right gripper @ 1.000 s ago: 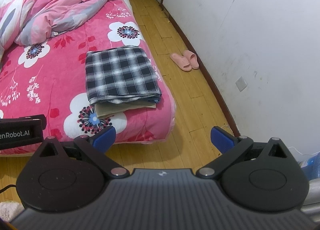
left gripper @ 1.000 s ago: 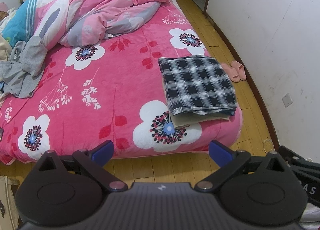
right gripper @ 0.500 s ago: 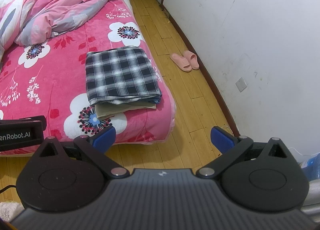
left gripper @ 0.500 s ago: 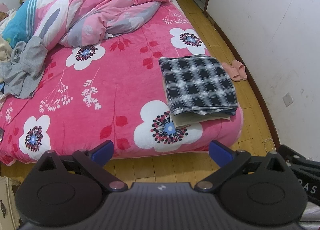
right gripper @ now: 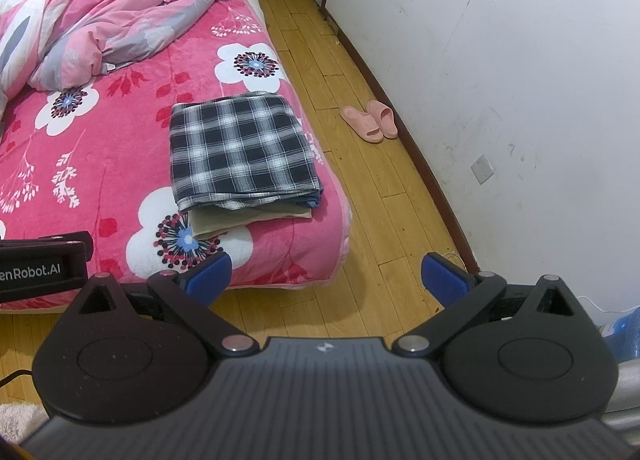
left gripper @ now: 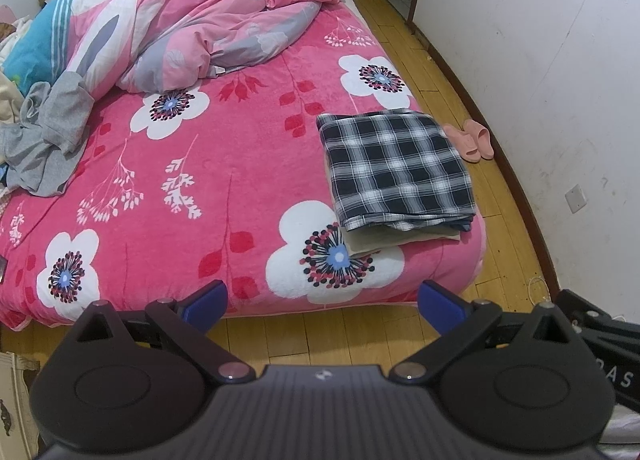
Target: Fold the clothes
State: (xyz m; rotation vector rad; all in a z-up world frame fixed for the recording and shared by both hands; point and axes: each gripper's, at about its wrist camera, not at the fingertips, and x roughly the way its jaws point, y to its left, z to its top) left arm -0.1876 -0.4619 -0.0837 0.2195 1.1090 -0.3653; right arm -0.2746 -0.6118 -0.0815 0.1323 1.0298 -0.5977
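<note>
Hardly shifted over the last second: slight drift of both views only, with the folded plaid garment (left gripper: 396, 167) in the same place near the bed's foot-end right corner. Lies squared atop a beige folded piece (left gripper: 384, 242), edges roughly aligned, beige protruding at the near side. Appears finished as a stack. Still unfolded, by the look of it: a crumpled grey garment (left gripper: 48, 139) at the bed's left edge, well apart from the stack, beside striped blue fabric (left gripper: 36, 47) and under the heaped pink duvet (left gripper: 224, 15).

Left gripper (left gripper: 322, 302) held wide, empty, hovering over the wooden floor (left gripper: 288, 336) just short of the pink floral blanket (left gripper: 224, 163). Right gripper (right gripper: 326, 272) likewise spread wide, holding nothing, also over floor near the bed corner. Pink slippers (right gripper: 370, 121) against the white wall (right gripper: 500, 59), clear of any path.

Likely step in hand: reaching for the next piece. Best done by travelling left across the blanket to the grey garment, keeping both tongs wide until over cloth, pinching one layer at shoulders or hem rather than a bunch, then dragging onto the bare middle of the blanket before flattening. Worth avoiding: snagging the blanket pile or brushing the stack askew.
</note>
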